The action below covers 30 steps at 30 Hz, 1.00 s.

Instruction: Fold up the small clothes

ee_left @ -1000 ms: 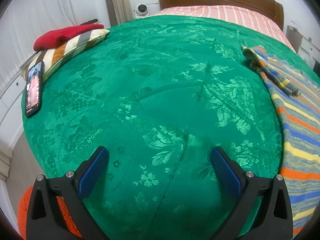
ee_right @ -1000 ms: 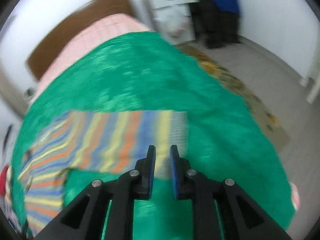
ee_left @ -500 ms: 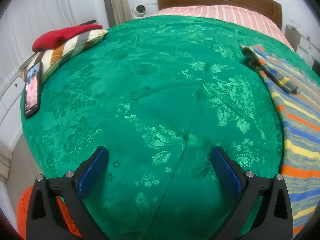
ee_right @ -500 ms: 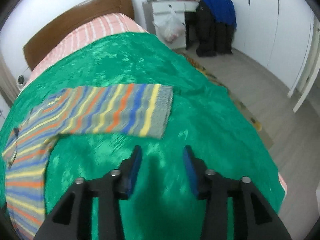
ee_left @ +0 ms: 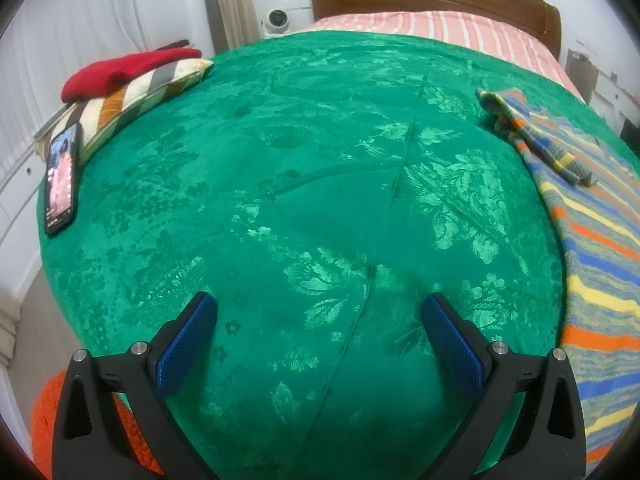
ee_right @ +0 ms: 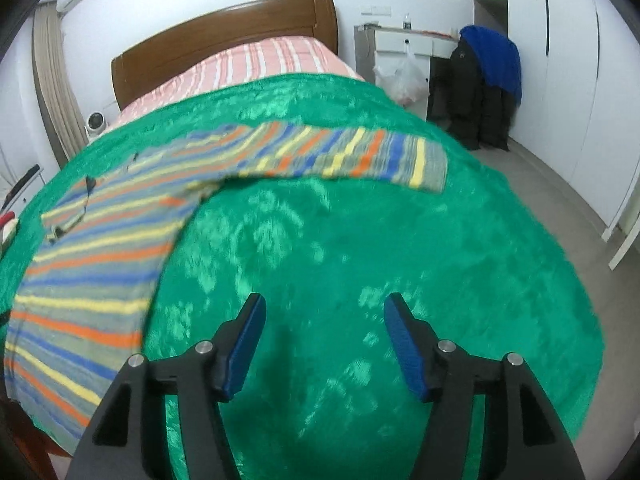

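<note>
A striped knit sweater (ee_right: 100, 248) in grey, orange, blue and yellow lies flat on the green bedspread (ee_right: 360, 240), with one sleeve (ee_right: 340, 156) stretched out to the right. It also shows at the right edge of the left wrist view (ee_left: 592, 240), its other sleeve (ee_left: 524, 128) bunched up. My right gripper (ee_right: 324, 320) is open and empty above bare bedspread, below the sleeve and right of the body. My left gripper (ee_left: 318, 320) is open and empty over the bedspread (ee_left: 300, 200), left of the sweater.
A phone (ee_left: 62, 176) lies at the bed's left edge beside a striped pillow (ee_left: 136, 96) with a red garment (ee_left: 124, 68) on it. The headboard (ee_right: 224, 44) is at the back. A desk with hanging clothes (ee_right: 480, 80) stands right of the bed.
My right gripper has opened from nearly shut to wide and drawn back from the sleeve end, which now lies flat on the bed. The left gripper has barely moved.
</note>
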Each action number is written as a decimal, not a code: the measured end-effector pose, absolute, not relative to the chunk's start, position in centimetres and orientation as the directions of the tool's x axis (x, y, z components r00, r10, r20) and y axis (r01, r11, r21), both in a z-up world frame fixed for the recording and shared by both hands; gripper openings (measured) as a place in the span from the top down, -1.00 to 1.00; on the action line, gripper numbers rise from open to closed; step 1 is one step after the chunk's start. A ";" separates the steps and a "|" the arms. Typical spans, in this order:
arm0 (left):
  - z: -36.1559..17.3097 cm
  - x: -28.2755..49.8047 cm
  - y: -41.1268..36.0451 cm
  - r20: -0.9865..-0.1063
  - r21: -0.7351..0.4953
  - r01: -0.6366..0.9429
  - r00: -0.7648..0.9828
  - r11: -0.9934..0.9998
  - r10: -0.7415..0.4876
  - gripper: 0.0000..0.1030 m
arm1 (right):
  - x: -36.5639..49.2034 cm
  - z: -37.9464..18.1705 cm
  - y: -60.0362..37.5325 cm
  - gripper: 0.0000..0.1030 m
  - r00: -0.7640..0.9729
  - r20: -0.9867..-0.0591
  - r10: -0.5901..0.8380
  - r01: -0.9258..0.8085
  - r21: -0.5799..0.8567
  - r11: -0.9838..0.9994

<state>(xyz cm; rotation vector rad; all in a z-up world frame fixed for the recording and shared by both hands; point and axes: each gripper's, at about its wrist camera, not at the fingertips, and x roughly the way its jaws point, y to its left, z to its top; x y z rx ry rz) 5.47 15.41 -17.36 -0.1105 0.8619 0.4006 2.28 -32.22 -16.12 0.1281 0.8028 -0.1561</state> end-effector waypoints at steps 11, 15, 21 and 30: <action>-16.0 5.2 16.0 -0.778 0.035 -0.356 0.577 0.934 0.249 -0.97 | 1.9 -17.0 -32.4 -0.28 0.677 -0.731 -0.088 0.203 0.070 0.977; -11.2 3.9 15.8 -0.690 -0.059 -0.301 0.701 0.952 0.179 -0.98 | 1.8 -17.0 -32.5 -0.29 0.680 -0.728 -0.083 0.203 0.078 0.976; -6.1 8.9 10.6 -0.691 -0.025 0.043 0.721 0.999 -0.049 -0.98 | 1.9 -17.3 -32.6 -0.35 0.692 -0.718 -0.072 0.207 0.103 0.973; -12.5 19.7 -1.5 -0.801 0.296 0.400 0.599 0.867 -0.003 -0.62 | 1.5 -17.1 -33.1 -0.38 0.707 -0.706 -0.045 0.205 0.144 0.968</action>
